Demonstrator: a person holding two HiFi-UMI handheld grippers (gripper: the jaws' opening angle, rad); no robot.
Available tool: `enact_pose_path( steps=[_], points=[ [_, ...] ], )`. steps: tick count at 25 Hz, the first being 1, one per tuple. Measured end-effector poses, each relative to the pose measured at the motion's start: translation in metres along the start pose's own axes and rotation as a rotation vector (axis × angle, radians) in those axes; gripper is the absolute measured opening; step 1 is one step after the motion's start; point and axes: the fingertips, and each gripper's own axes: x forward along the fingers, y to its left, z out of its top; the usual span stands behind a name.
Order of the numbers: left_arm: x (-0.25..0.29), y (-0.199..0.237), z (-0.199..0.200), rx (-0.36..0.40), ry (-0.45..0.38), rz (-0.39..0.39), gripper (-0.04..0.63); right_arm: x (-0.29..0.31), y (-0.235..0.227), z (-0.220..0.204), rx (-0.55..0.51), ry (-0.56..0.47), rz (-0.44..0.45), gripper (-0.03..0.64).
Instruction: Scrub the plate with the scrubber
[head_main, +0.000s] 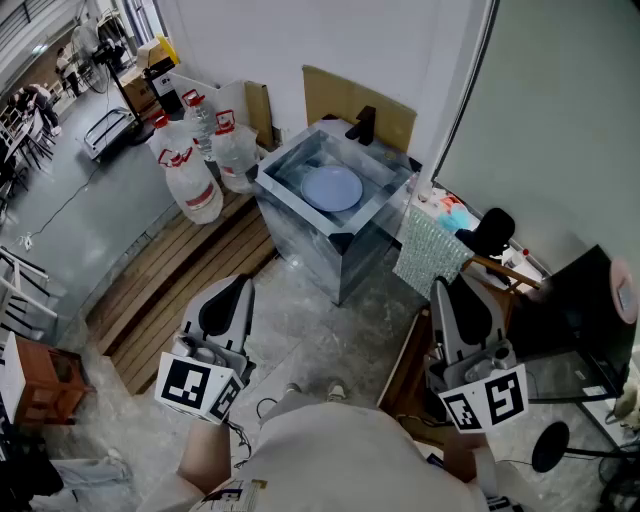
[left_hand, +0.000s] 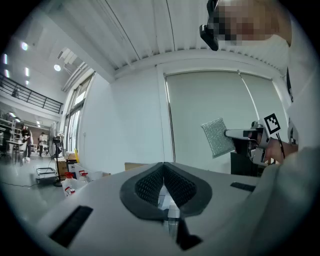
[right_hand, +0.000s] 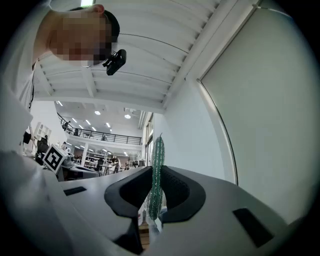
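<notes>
A pale blue plate (head_main: 332, 187) lies flat in the metal sink (head_main: 282, 190) ahead of me. My right gripper (head_main: 452, 282) is shut on a green mesh scrubber (head_main: 429, 252), which stands edge-on between the jaws as the scrubber (right_hand: 157, 176) in the right gripper view and flat-on as the scrubber (left_hand: 217, 137) in the left gripper view. It is held to the right of the sink, apart from the plate. My left gripper (head_main: 243, 283) is shut with nothing in it, low and to the left of the sink; its jaws (left_hand: 163, 175) meet.
Large water bottles with red caps (head_main: 190, 175) stand left of the sink on a wooden platform (head_main: 190, 280). A black tap (head_main: 362, 124) rises at the sink's back. A dark table (head_main: 575, 320) with small items lies to the right. The person's feet (head_main: 312, 392) show below.
</notes>
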Motion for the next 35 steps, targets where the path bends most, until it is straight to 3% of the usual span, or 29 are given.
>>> enact_pose_path(
  steps=[12, 20, 30, 35],
  points=[
    [0.029, -0.004, -0.007, 0.006, 0.025, -0.021, 0.018, 0.013, -0.023, -0.012, 0.055, 0.002, 0.004, 0.084],
    [0.064, 0.019, -0.019, -0.007, 0.007, -0.029, 0.018, 0.048, -0.038, -0.037, 0.050, 0.028, -0.005, 0.086],
    [0.154, 0.071, -0.056, -0.026, 0.041, -0.092, 0.018, 0.141, -0.059, -0.096, 0.055, 0.127, -0.012, 0.085],
    [0.224, 0.125, -0.094, -0.053, 0.122, -0.128, 0.018, 0.216, -0.076, -0.136, 0.083, 0.204, -0.026, 0.086]
  ],
)
